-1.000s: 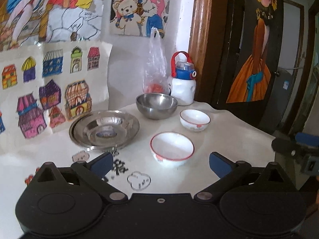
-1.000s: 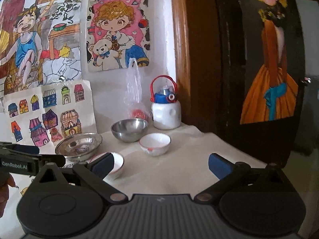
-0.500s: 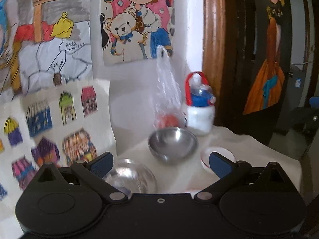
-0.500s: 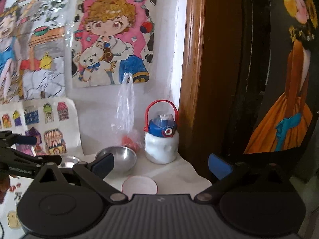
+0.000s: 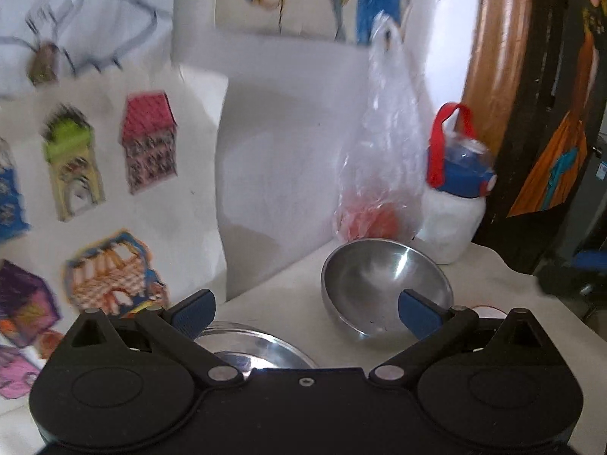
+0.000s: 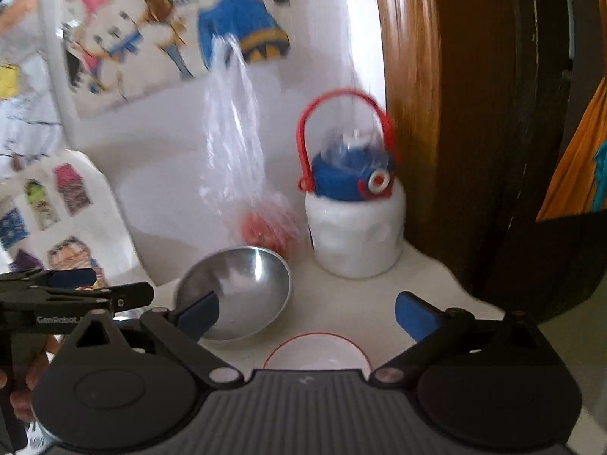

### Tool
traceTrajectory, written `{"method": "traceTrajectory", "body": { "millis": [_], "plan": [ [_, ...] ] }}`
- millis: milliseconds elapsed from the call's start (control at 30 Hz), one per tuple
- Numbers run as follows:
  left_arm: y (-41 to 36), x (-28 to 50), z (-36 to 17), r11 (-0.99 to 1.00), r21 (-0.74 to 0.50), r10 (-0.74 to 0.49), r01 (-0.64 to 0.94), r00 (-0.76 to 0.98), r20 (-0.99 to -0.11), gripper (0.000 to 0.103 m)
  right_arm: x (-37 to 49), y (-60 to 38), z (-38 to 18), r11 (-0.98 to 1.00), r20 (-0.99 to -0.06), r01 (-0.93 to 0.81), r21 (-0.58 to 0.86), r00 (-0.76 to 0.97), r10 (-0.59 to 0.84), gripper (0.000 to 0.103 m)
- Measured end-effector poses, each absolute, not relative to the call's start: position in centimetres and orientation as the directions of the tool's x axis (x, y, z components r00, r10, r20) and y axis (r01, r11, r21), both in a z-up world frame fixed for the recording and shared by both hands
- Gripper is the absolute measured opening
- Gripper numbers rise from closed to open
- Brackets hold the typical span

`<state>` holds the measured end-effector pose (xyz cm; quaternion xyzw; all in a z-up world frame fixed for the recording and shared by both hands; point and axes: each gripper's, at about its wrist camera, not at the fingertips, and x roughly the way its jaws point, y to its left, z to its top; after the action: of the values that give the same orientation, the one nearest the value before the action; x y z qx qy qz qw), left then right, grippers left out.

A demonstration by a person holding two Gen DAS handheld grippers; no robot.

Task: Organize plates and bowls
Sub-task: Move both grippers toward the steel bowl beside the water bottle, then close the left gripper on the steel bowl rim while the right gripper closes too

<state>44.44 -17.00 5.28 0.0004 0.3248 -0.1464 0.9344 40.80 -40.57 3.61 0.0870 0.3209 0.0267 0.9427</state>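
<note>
A steel bowl [image 5: 379, 284] sits on the white table near the back wall; it also shows in the right wrist view [image 6: 242, 284]. A steel plate [image 5: 261, 349] lies partly hidden under my left gripper [image 5: 305, 309], which is open and empty, its right finger in front of the bowl. A white bowl with a red rim [image 6: 316, 350] lies just below my right gripper [image 6: 305, 313], which is open and empty. A sliver of that red rim [image 5: 485, 308] shows in the left wrist view. My left gripper also shows at the left of the right wrist view [image 6: 76, 284].
A white bottle with blue cap and red handle [image 5: 455, 197] [image 6: 353, 204] and a clear plastic bag with something red [image 5: 383, 174] [image 6: 246, 174] stand against the wall. Children's drawings cover the wall [image 5: 114, 151]. A wooden door frame [image 6: 417, 113] is at the right.
Both grippers have moved forward and lower toward the bowls. The steel bowl looms larger, and the plate and red-rimmed bowl have slid under the gripper bodies.
</note>
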Motion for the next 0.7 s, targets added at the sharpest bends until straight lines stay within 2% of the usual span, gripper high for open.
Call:
{"method": "traceTrajectory", "body": {
  "millis": [400,600,700],
  "plan": [
    [-18.3,48.5,2.5,0.953,-0.114,-0.288,0.282,0.719,-0.633,0.102,47.1,-39.1,-0.3,0.988,-0.698,0.046,0.145,0.713,0.070,0.090],
    [-18.3,49.7,1.3,0.954,-0.135,-0.288,0.266,0.703,-0.650,0.102,48.2,-39.2,-1.5,0.984,-0.718,0.058,0.166,0.692,0.080,0.079],
    [-18.1,50.2,0.9,0.954,-0.162,-0.295,0.253,0.694,-0.657,0.102,48.5,-39.1,-1.8,0.984,-0.723,0.056,0.171,0.686,0.086,0.068]
  ]
}}
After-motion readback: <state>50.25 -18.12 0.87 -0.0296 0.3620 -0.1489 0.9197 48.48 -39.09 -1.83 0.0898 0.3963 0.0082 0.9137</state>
